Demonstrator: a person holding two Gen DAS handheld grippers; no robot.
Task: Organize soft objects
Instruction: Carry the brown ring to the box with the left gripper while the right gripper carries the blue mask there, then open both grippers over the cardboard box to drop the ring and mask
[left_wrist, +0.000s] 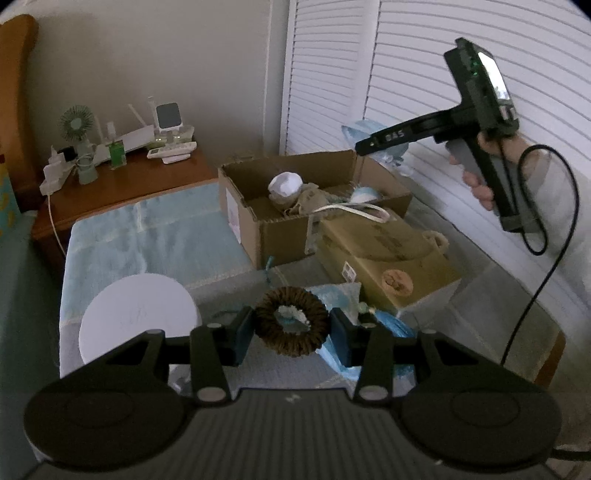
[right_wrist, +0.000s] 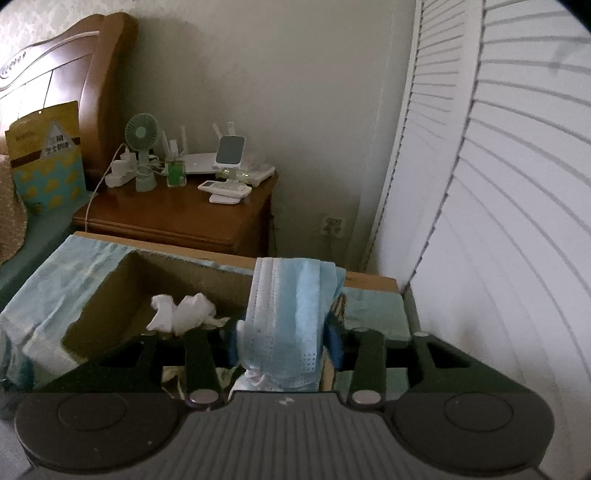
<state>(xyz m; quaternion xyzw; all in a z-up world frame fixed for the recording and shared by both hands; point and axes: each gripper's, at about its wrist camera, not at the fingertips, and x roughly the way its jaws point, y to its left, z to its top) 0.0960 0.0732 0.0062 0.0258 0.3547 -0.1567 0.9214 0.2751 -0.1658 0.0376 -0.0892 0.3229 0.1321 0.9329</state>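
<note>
Here the left gripper (left_wrist: 291, 328) clamps a brown scrunchie (left_wrist: 291, 320); the right gripper (right_wrist: 282, 341) straddles a blue face mask (right_wrist: 291, 314) above the cardboard box (right_wrist: 110, 295), its pads seemingly loose.

Dim room: beige wall (right_wrist: 295, 92), white louvred doors (right_wrist: 498, 184), wooden nightstand (right_wrist: 177, 218).

Open box (right_wrist: 110, 295) floor — hidden by mask (right_wrist: 291, 314)

The face mask (right_wrist: 288, 325) is pleated, non-woven blue cloth. The scrunchie (left_wrist: 291, 321) is fuzzy brown fabric. The open box (left_wrist: 295, 221) is matt corrugated cardboard, and the nightstand (right_wrist: 177, 218) is glossy varnished wood.
</note>
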